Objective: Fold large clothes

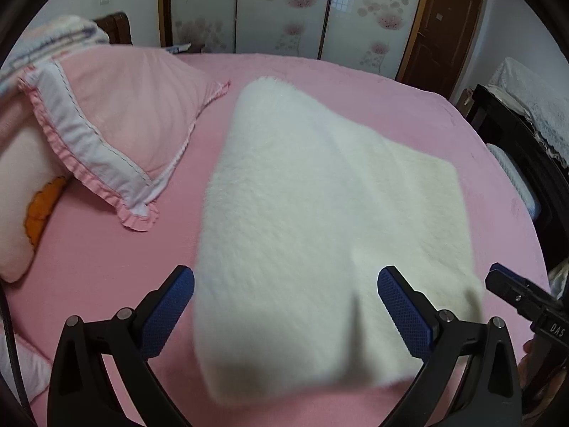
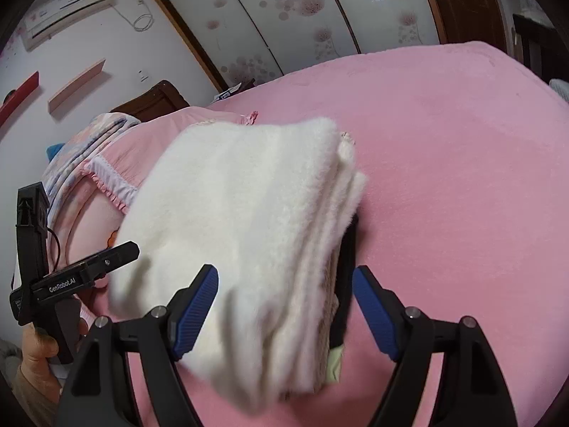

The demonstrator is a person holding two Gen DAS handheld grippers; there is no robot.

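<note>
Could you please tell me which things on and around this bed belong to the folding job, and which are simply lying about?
Part of the job:
white fluffy garment, folded in layers
left gripper, open
right gripper, open
pink bed sheet, the work surface

Just lying about:
pink frilled pillow
striped folded quilt
wardrobe doors

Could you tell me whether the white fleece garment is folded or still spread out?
Folded: the white fleece garment shows stacked layered edges on the pink bed.
</note>
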